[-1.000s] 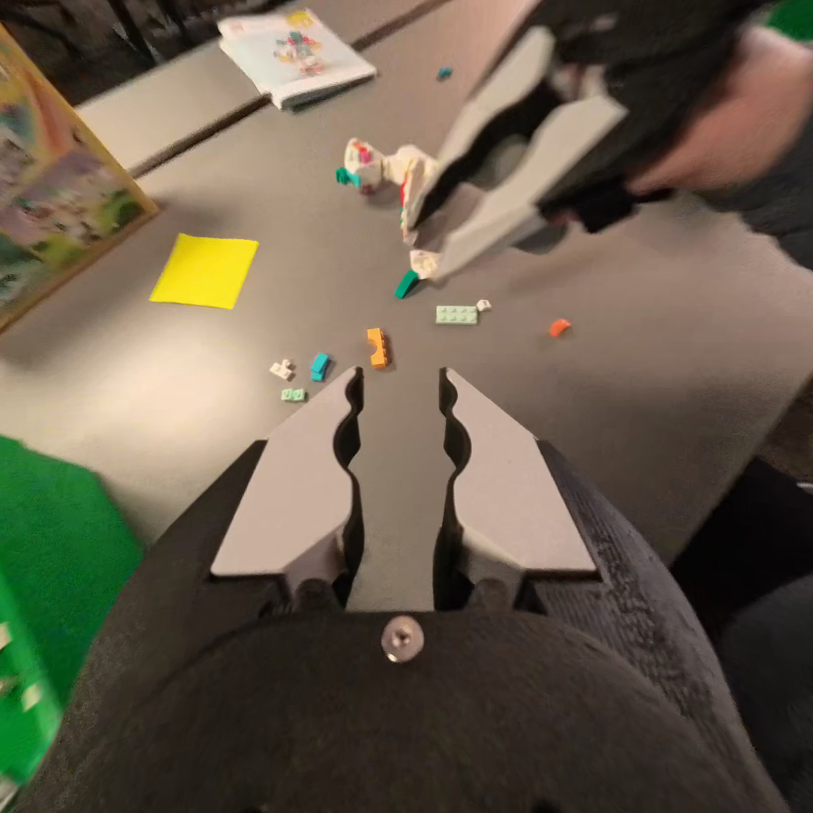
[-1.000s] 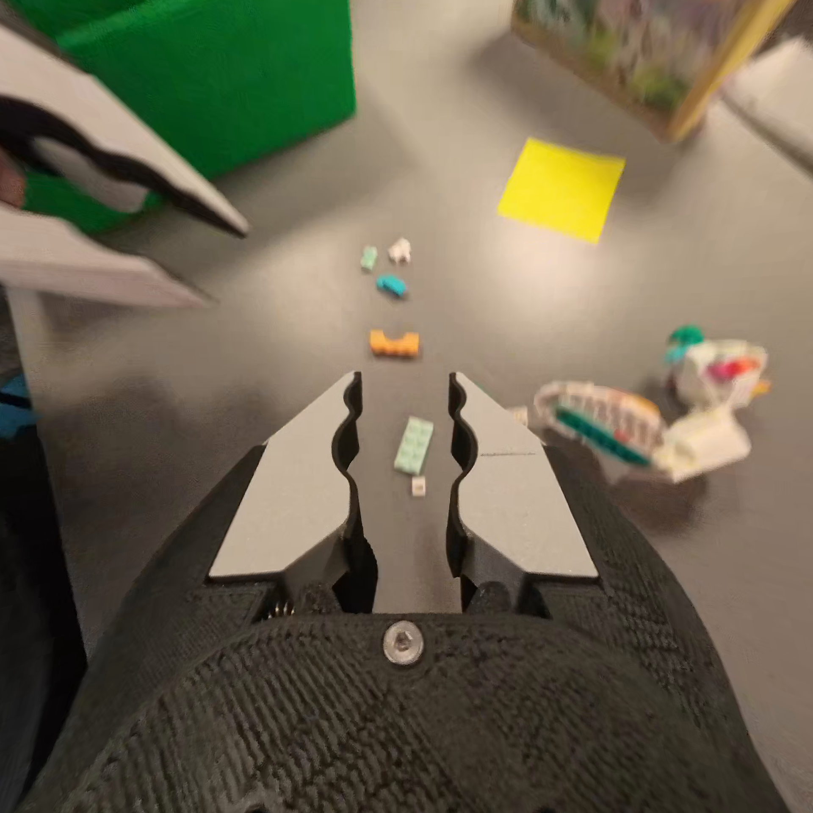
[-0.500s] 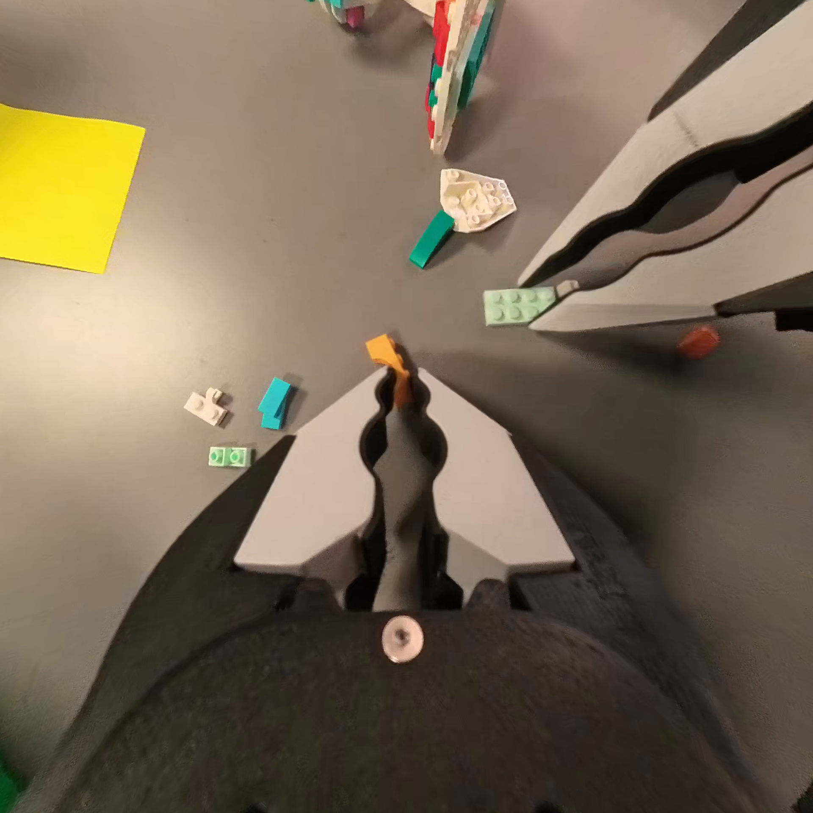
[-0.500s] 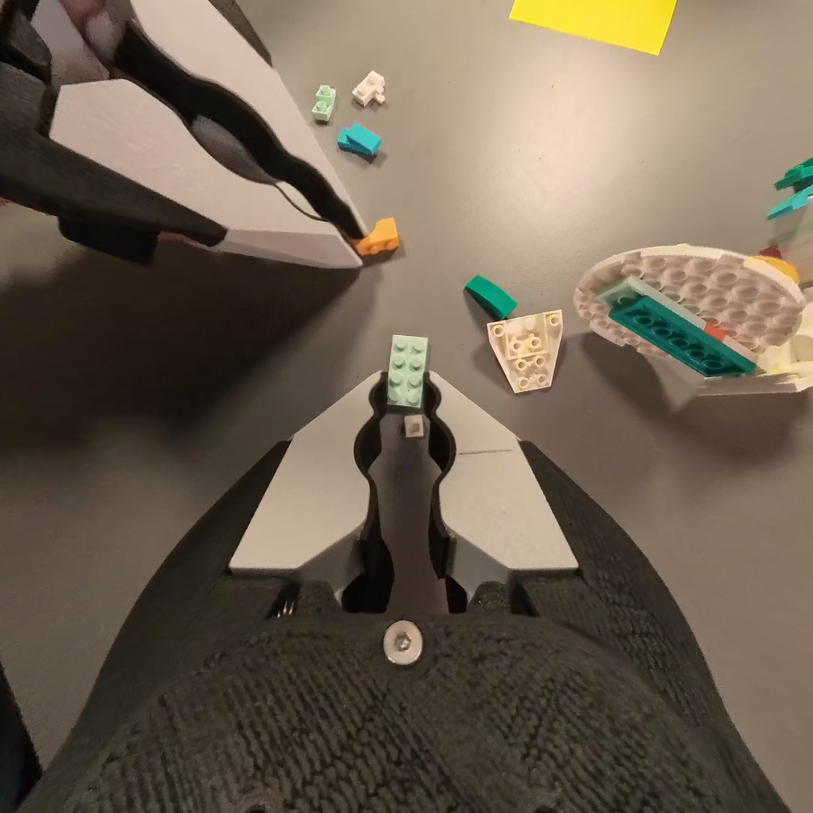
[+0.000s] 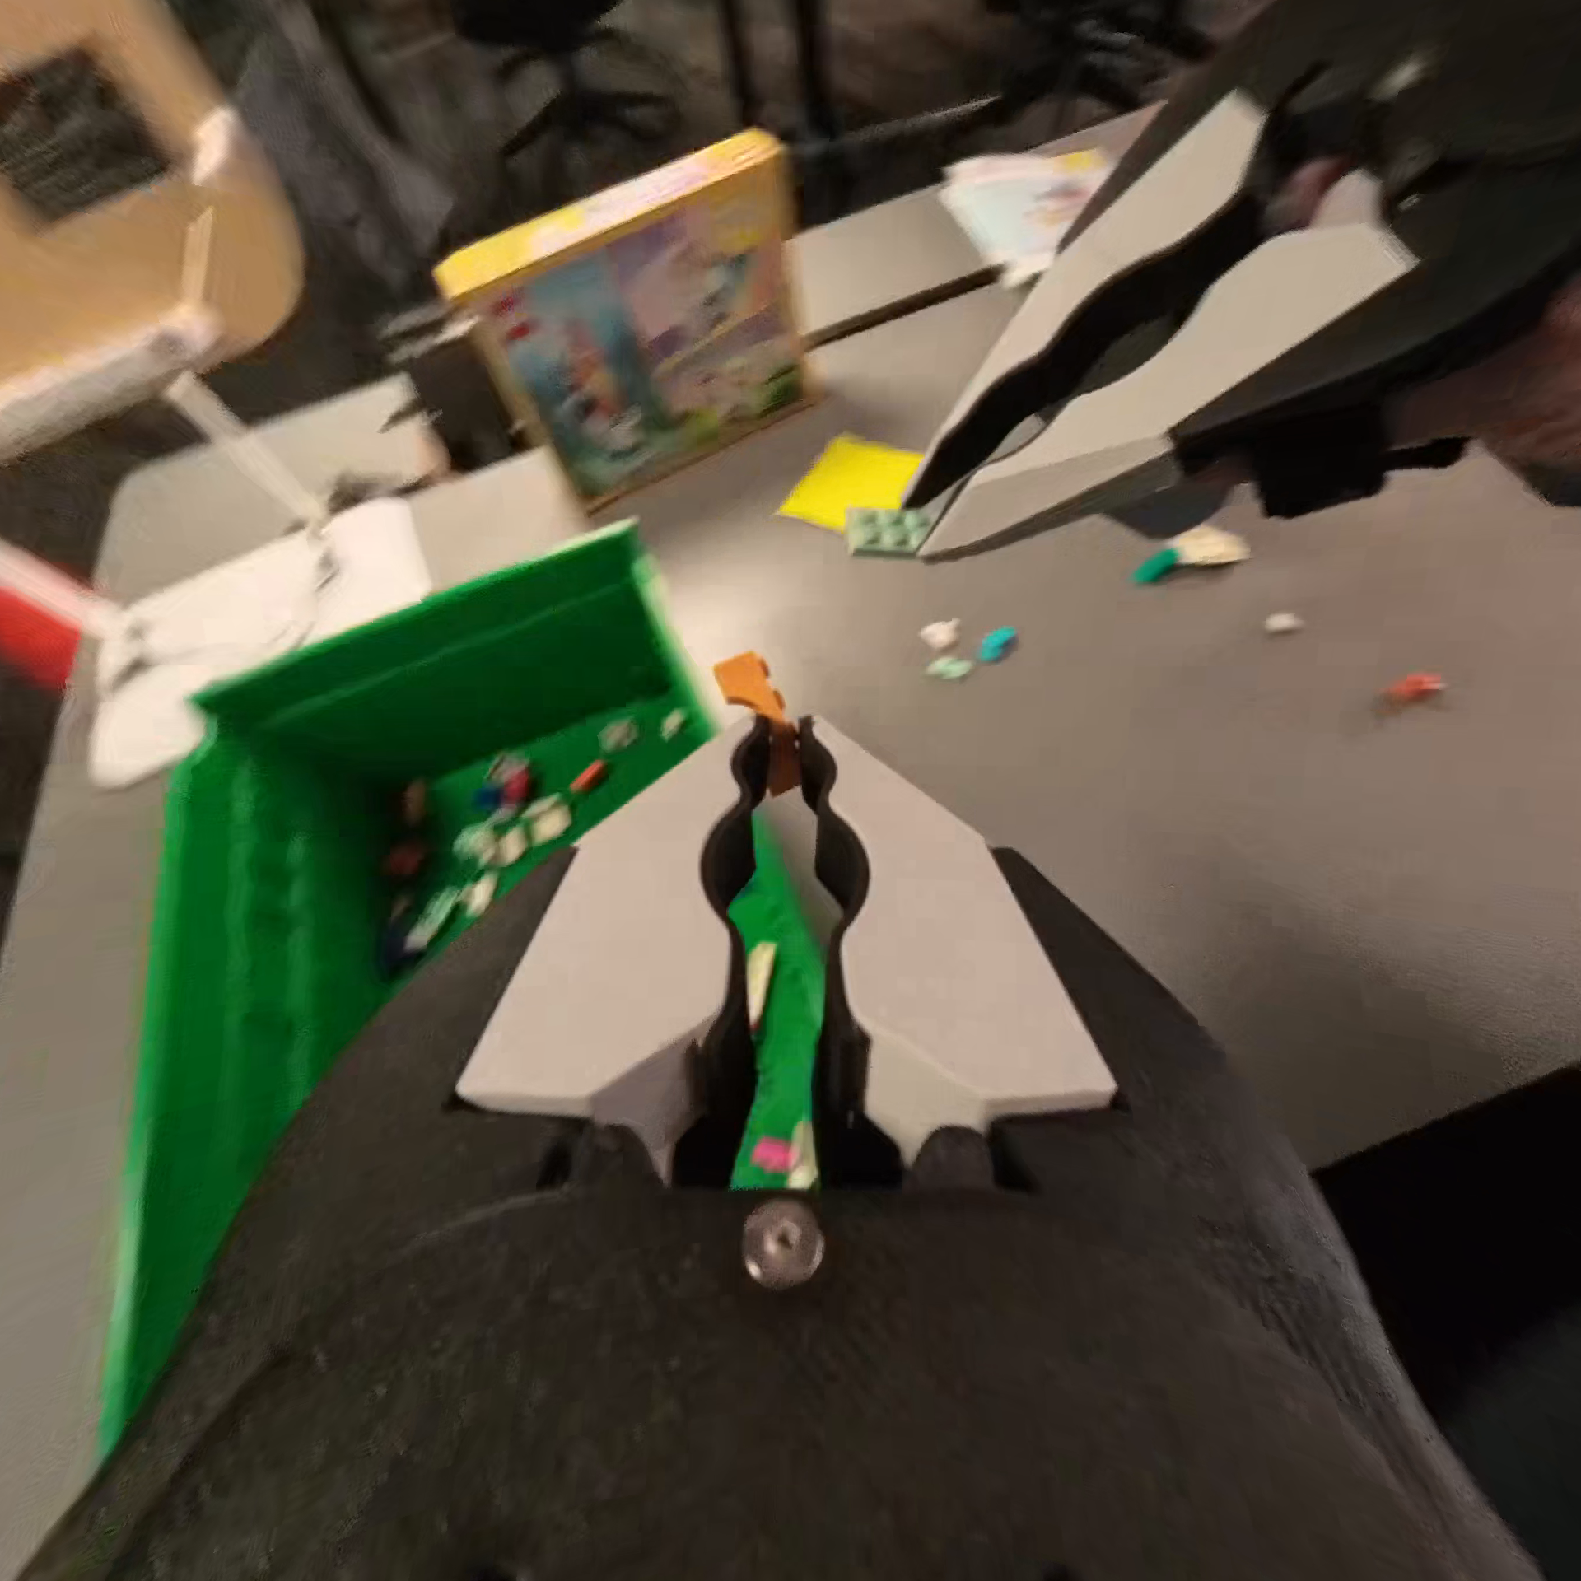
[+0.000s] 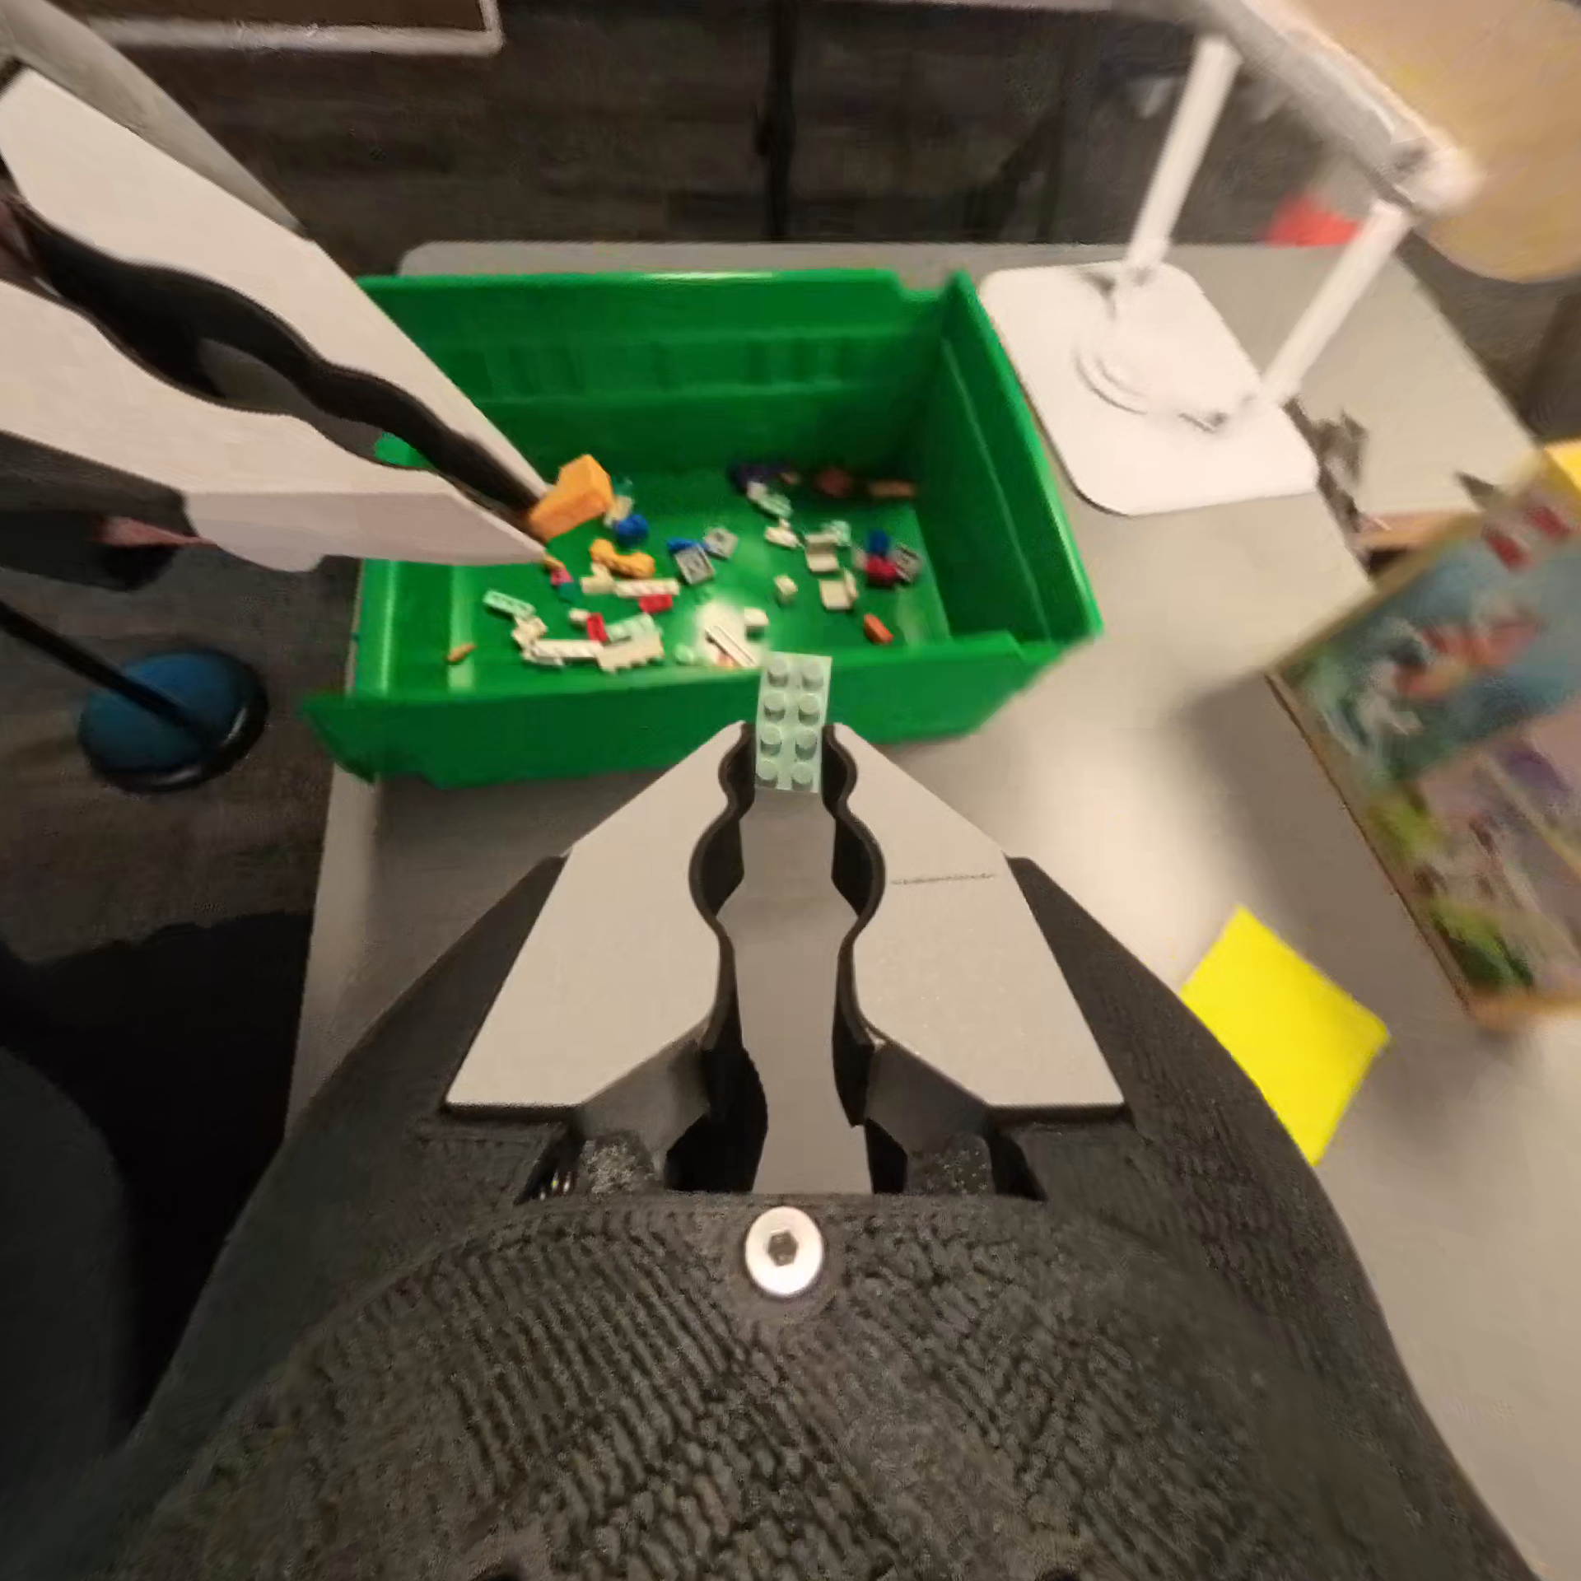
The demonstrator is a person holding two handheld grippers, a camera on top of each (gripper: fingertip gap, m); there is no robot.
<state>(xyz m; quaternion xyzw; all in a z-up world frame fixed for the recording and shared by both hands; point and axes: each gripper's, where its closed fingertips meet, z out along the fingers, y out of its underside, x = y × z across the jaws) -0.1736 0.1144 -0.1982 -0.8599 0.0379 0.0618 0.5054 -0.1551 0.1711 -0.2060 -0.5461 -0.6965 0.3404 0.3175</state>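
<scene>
orange brick [image 5: 753, 695] pinched at left gripper [image 5: 777, 725] tips; mint plate [image 6: 792, 725] pinched between right gripper [image 6: 789, 736] tips

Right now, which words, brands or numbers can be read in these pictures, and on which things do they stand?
Colourful box: print on its front, too blurred to read.
Booklet: print too blurred to read.
Green bin: no writing shows.
Yellow paper: blank.
</scene>
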